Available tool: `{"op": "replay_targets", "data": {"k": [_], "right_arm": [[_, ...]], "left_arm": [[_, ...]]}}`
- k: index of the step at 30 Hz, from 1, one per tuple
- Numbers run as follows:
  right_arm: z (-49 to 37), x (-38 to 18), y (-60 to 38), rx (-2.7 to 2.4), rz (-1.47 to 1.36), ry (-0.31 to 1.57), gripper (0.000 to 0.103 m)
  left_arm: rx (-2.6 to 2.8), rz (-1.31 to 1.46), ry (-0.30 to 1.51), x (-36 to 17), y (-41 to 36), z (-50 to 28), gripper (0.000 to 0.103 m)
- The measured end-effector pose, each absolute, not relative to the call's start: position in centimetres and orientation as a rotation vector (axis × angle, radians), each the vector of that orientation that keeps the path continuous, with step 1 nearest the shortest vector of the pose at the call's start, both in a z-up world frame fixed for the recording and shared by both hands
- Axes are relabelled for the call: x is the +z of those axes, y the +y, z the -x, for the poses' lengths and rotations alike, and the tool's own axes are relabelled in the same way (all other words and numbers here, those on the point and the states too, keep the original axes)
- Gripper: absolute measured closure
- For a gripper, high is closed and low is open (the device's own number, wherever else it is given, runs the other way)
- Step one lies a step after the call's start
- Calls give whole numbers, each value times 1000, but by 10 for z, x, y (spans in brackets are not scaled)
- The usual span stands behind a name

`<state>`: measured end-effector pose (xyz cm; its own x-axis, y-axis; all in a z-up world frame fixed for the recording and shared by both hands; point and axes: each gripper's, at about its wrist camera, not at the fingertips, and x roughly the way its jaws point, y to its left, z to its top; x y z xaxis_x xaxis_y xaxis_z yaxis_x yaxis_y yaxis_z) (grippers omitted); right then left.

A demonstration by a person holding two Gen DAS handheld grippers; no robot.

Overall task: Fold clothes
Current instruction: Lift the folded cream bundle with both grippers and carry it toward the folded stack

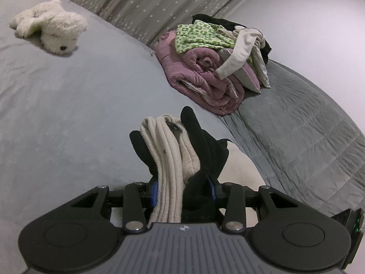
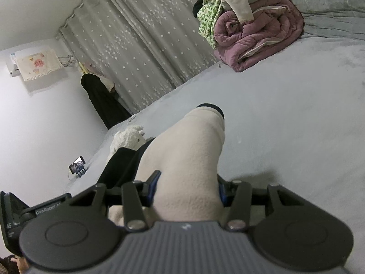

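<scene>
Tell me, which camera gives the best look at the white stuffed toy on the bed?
The left wrist view. There the stuffed toy lies whole and unblocked on the grey bed, its dark nose showing. In the right wrist view the stuffed toy is far off, and the cream and black garment hides part of it.

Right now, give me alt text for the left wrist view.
The left gripper clamps a bunched cream-and-black fleece garment above a grey bed. Behind lie a purple quilt piled with clothes and a white plush toy.

Legible text | "GenRobot" with further unclear characters, on left gripper body [image 2: 49, 211] in right wrist view | "AS" fragment below it
</scene>
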<state>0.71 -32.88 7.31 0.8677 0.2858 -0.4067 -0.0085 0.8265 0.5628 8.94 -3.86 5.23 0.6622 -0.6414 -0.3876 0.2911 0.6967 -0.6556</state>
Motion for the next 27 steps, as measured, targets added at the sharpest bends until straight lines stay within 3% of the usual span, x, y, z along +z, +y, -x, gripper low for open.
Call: {"op": "replay_targets", "data": {"k": [17,27], "right_arm": [[61,120,-397,96,-405,451,60],[120,155,-466,14,-242,384,61]], "left_arm": [[-642,637,598,63,-143,-45,66],[-751,645,602,77,-247,-24,66]]}}
